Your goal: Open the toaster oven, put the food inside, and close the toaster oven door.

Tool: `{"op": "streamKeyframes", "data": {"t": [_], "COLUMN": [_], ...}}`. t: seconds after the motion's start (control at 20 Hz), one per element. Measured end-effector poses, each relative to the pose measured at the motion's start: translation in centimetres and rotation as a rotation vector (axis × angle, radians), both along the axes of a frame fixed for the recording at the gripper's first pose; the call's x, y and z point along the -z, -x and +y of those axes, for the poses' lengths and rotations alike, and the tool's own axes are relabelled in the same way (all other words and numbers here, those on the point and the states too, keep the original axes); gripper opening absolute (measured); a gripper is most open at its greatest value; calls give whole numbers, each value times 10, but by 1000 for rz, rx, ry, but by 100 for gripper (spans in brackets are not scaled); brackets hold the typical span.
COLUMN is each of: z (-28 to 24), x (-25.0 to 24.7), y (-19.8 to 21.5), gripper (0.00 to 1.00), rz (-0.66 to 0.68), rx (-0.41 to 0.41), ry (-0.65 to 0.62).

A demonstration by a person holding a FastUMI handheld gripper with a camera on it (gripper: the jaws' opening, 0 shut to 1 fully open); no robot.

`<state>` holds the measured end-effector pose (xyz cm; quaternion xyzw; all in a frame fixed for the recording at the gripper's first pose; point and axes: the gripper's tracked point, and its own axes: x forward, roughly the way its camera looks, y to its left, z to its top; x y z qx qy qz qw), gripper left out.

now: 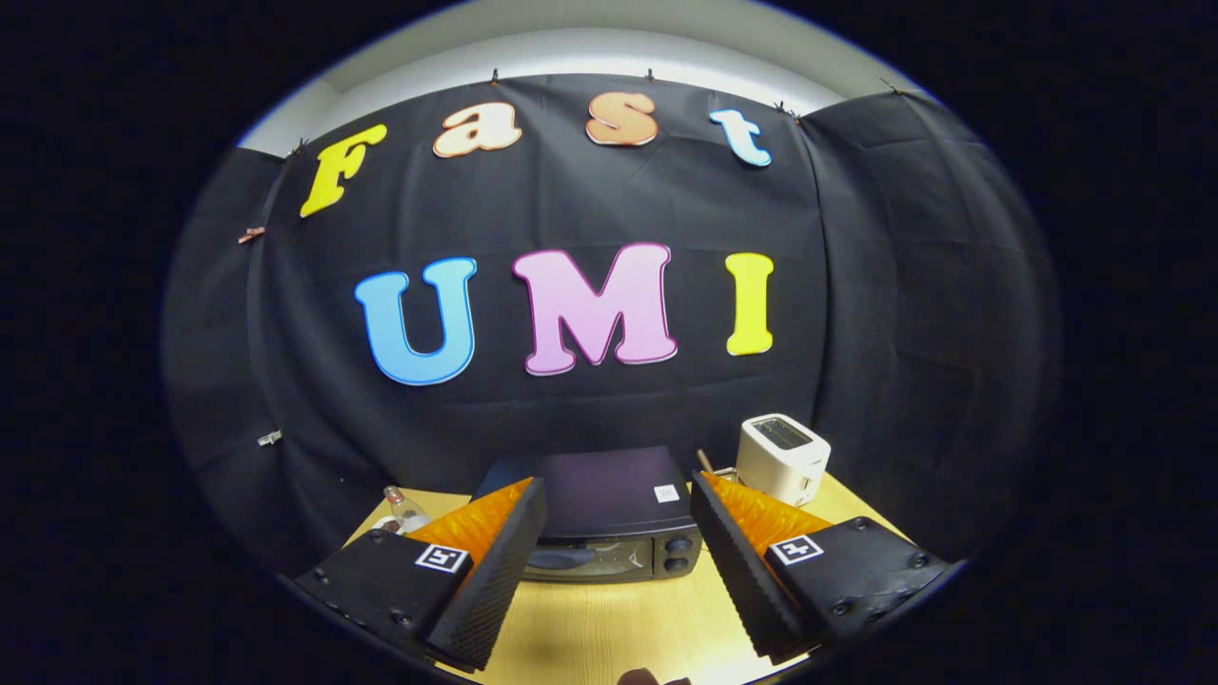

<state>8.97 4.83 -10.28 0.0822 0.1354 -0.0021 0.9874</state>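
A dark toaster oven (pixel 609 518) stands on the wooden table (pixel 609 628), beyond my fingers and framed between them. Its glass door faces me and looks shut, with two knobs (pixel 677 554) on its right side. My gripper (pixel 618 518) is open, its fingers spread wide with nothing between them, held above the table short of the oven. A small brownish thing (pixel 647 677) shows at the table's near edge below the fingers; I cannot tell what it is.
A white slot toaster (pixel 782 457) stands at the back right of the table, next to the oven. A small clear bottle (pixel 404 509) sits at the back left, behind my left finger. Black cloth walls close in the table on three sides.
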Motion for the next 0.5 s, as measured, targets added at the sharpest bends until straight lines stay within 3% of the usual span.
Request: {"op": "streamKeyframes", "data": {"t": [0.5], "z": [-56], "x": [-103], "y": [48], "gripper": [98], "rz": [-190], "rx": [25], "ry": [15]}}
